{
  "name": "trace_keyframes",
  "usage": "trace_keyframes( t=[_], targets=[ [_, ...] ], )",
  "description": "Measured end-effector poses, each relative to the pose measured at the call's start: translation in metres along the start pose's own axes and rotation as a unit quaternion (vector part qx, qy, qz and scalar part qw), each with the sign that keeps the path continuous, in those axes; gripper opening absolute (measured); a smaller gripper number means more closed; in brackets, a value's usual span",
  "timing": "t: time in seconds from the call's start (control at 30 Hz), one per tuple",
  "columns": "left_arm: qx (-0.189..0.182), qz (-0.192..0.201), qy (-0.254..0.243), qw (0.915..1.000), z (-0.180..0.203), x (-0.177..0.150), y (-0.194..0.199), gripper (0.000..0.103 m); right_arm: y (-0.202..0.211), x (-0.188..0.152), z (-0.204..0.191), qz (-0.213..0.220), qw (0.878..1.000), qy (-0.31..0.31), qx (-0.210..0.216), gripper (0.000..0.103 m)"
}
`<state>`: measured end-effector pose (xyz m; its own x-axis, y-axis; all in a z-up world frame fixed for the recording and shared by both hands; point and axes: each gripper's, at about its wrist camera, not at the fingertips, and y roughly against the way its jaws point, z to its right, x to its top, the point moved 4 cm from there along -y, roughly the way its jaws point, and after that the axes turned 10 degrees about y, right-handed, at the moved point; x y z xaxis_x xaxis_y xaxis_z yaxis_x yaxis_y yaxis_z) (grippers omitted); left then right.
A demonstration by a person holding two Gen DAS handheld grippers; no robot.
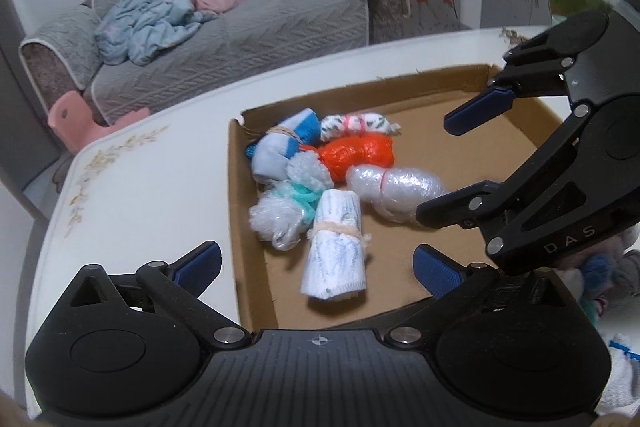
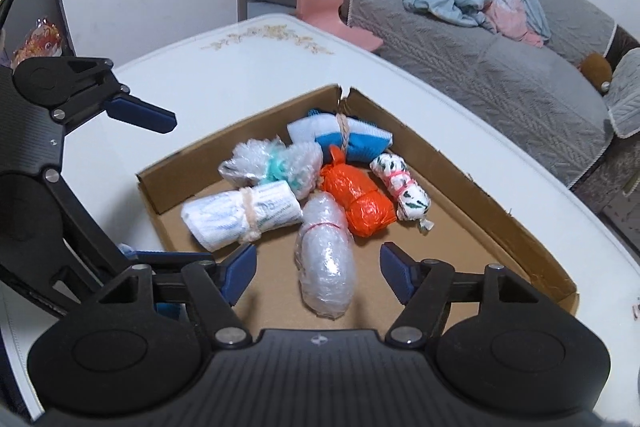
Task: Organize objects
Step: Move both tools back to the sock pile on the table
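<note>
In the cardboard tray (image 2: 460,187), the bubble-wrap roll (image 2: 326,259) is seen just ahead of the right gripper (image 2: 316,271), lengthwise between wide-open, empty jaws; the left gripper (image 1: 316,267), probably farther, is likewise open and empty.

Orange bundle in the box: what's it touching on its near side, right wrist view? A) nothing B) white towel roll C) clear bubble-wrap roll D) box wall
C: in the right wrist view the orange bundle lies against the far end of the clear bubble-wrap roll, away from the box walls.
</note>
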<state>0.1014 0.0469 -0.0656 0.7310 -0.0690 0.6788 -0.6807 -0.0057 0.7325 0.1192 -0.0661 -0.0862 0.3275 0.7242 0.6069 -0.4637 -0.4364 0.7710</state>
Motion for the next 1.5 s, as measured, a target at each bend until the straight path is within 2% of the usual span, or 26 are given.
trace_keyframes(
  t=[0.17, 0.53, 0.67, 0.93, 1.1, 1.3, 1.5],
  targets=[
    [-0.001, 0.012, 0.021, 0.9997, -0.005, -0.001, 0.018, 0.103, 0.015, 0.003, -0.004, 0.012, 1.0, -0.017, -0.01, 0.069],
    [0.0, 0.031, 0.032, 0.999, -0.004, -0.011, 0.055, 0.103, 0.046, 0.002, -0.018, 0.034, 0.998, -0.043, -0.03, 0.073],
    [-0.003, 0.042, 0.054, 0.9976, -0.007, -0.019, 0.07, 0.103, 0.065, -0.006, -0.024, 0.049, 0.997, -0.053, -0.038, 0.082],
    [-0.005, 0.071, 0.111, 0.9913, -0.014, -0.056, 0.101, 0.103, 0.113, -0.054, -0.04, 0.094, 0.99, -0.085, -0.066, 0.092],
    [-0.029, 0.082, 0.136, 0.9869, -0.004, -0.099, 0.109, 0.103, 0.132, -0.098, -0.062, 0.129, 0.981, -0.125, -0.068, 0.094],
    [-0.069, 0.121, 0.089, 0.9863, 0.027, -0.147, 0.107, 0.103, 0.123, -0.145, -0.1, 0.153, 0.976, -0.131, -0.08, 0.094],
    [-0.086, 0.113, 0.043, 0.989, 0.05, -0.163, 0.088, 0.102, 0.096, -0.167, -0.118, 0.147, 0.979, -0.113, -0.089, 0.086]
  ],
)
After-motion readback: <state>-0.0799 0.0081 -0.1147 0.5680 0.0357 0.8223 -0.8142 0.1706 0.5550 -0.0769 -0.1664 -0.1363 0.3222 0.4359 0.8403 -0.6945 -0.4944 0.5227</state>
